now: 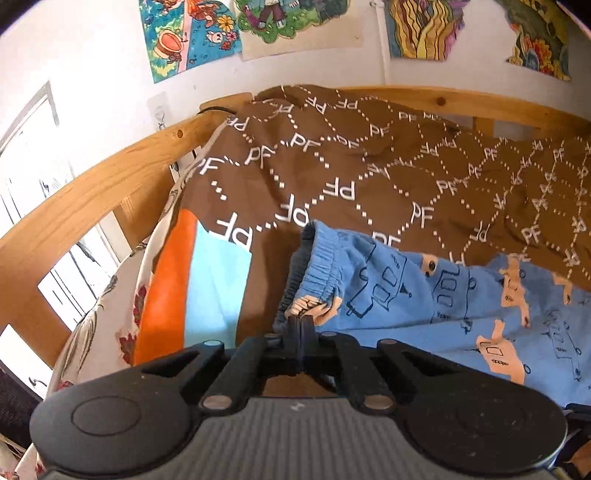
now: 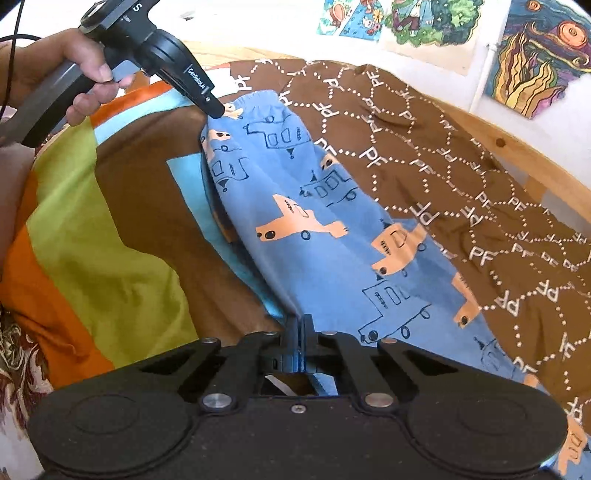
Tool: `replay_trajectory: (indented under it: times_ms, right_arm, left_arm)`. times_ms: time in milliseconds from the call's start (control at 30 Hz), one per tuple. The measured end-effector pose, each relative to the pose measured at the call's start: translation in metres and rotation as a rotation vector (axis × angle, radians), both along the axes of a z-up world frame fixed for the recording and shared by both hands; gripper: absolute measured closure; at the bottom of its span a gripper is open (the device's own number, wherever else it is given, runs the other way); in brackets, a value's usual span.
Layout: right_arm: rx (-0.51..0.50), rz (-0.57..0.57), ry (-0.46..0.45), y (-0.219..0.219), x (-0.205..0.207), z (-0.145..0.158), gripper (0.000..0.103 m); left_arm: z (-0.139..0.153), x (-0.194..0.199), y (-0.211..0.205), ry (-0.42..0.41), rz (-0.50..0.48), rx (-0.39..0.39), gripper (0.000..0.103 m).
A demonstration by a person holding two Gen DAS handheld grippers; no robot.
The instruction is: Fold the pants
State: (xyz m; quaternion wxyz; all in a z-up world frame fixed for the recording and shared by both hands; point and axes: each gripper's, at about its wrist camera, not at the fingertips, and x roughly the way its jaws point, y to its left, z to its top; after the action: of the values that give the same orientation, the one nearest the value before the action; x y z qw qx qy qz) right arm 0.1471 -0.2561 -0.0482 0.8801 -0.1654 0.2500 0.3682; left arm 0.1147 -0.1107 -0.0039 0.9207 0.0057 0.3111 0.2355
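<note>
Pants (image 2: 325, 229) in blue, printed with orange planes and outlined vehicles, lie stretched along a bed on a brown bedspread (image 2: 461, 177) patterned with white "PF" lettering. Both grippers are clamped on the same long edge of the garment. The left gripper (image 1: 300, 325) has its jaws pressed together on the fabric at the corner of the elastic waistband (image 1: 317, 262); in the right wrist view its tip (image 2: 218, 110) sits on that same corner, held by the person's hand (image 2: 88, 74). The right gripper (image 2: 298, 325) pinches the near side edge of the pants further down the leg, its jaws likewise shut with blue cloth between them.

Holding two points along one side reads as preparation to lift that edge and carry it across, laying one leg over the other for a lengthwise fold. The spacing keeps the fabric taut so it should travel as a flat panel and not bunch.

Around the work, a multicoloured cloth (image 2: 103, 240) in orange, green and light blue lies beside the pants on the near side. A wooden bed rail (image 1: 92, 192) curves round the far side, and drawings (image 1: 188, 33) hang on the wall. The rumpled bedspread may drag at the pants; otherwise nothing blocks the fold.
</note>
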Motion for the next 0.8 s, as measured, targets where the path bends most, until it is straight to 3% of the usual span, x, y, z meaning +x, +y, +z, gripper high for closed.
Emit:
replay_trajectory:
  times_ms: [33,67,133,167,200,267,300,367,467,533,600,667,733,800]
  right_arm:
    - [-0.002,-0.001,0.011,0.001,0.001,-0.004,0.096]
    - [-0.002,-0.002,0.037,0.002,0.004,-0.009,0.085]
    - [0.042,-0.006,0.075,-0.007,0.005,-0.010,0.081]
    - [0.074,-0.021,0.078,-0.018,0.003,-0.004,0.072]
    - [0.087,-0.041,0.067,-0.028,0.001,0.000,0.056]
    - [0.106,-0.144,0.019,-0.060,-0.003,0.011,0.038]
    - [0.120,-0.213,0.004,-0.077,-0.004,0.014,0.035]
    - [0.123,-0.394,-0.009,-0.117,-0.005,0.018,0.034]
    - [0.136,-0.665,0.006,-0.180,-0.006,0.016,0.034]
    - [0.189,-0.799,0.056,-0.217,-0.010,0.011,0.034]
    - [0.255,-0.868,0.105,-0.244,-0.015,0.002,0.028]
    - [0.305,-0.931,0.154,-0.263,-0.019,-0.010,0.025]
    - [0.346,-0.965,0.212,-0.280,-0.022,-0.024,0.030]
    - [0.384,-0.969,0.199,-0.285,-0.029,-0.025,0.029]
  left_arm:
    - [-0.002,0.001,-0.002,0.008,-0.008,0.014,0.102]
    - [-0.003,0.002,-0.004,0.012,-0.012,0.024,0.094]
    - [0.000,-0.001,-0.012,0.007,-0.012,0.042,0.072]
    - [0.002,-0.003,-0.017,0.002,-0.007,0.060,0.041]
    - [0.006,-0.006,-0.025,-0.020,0.003,0.095,0.024]
    - [0.010,-0.009,-0.044,-0.067,-0.008,0.157,0.020]
    - [0.010,-0.005,-0.054,-0.068,-0.037,0.179,0.020]
    - [0.008,0.010,-0.078,-0.074,-0.110,0.193,0.019]
    - [-0.001,0.041,-0.118,-0.086,-0.282,0.122,0.018]
    - [-0.011,0.065,-0.149,-0.104,-0.415,0.111,0.017]
    - [-0.031,0.098,-0.171,-0.067,-0.478,0.110,0.017]
    - [-0.051,0.130,-0.176,0.002,-0.477,0.078,0.020]
    - [-0.071,0.159,-0.165,0.077,-0.399,0.081,0.022]
    - [-0.081,0.176,-0.139,0.110,-0.326,0.065,0.019]
